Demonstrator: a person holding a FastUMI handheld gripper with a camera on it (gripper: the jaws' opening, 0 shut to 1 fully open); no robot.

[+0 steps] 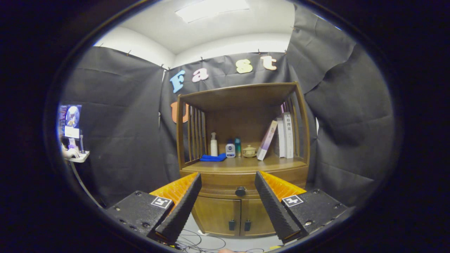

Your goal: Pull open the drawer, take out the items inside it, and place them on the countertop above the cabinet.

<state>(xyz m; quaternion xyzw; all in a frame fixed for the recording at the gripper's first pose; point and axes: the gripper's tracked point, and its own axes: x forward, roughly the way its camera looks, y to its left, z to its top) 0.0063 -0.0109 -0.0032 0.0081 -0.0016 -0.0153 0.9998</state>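
Looking ahead, I see my gripper with its fingers spread wide, holding nothing. Beyond them is the closed drawer with its knob, under the countertop.

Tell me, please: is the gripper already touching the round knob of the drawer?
Apart. In the gripper view the gripper is open, its fingers spread wide, and the knob sits well beyond them on the closed drawer.

Chinese characters down spine of white book
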